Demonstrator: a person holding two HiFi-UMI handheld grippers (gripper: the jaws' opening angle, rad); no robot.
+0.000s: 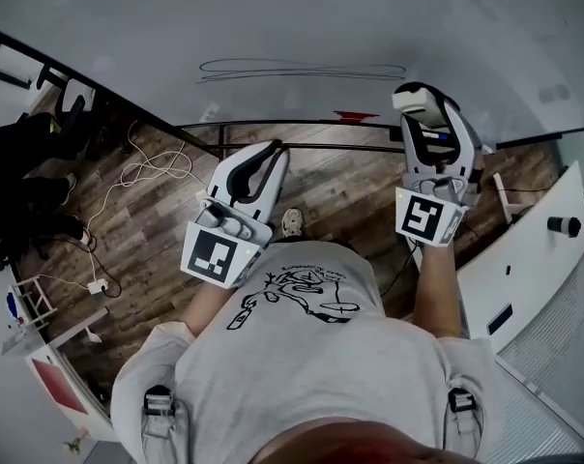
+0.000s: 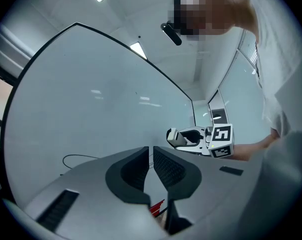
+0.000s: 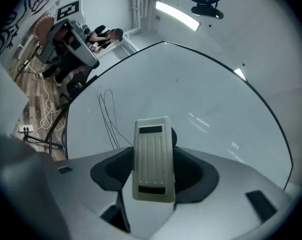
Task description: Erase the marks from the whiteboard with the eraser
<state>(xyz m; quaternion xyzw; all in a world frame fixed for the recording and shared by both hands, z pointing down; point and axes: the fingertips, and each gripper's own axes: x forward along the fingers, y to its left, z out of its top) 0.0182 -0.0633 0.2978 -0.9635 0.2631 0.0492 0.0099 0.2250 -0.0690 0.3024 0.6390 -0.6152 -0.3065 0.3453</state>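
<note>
**Q:** Which step is shown?

**A:** The approach. The right tool is clenched on the eraser, which stands lengthwise between its jaws. It is raised before the whiteboard and seems not yet pressed to it. The marks are thin black looping lines. In the head view they lie just above the eraser and run off to its left, apparently unwiped.

**Q:** And the other tool?

**A:** The left tool is clenched on nothing, its jaws nearly together. It is held lower and to the left, and takes no part in the work.

**Q:** What does the next move call for?

**A:** Probably lifting the eraser to the right end of the lines. Its wiping face then goes flat against the board and sweeps leftward along the loop. A tilted eraser would likely leave streaks.
</note>
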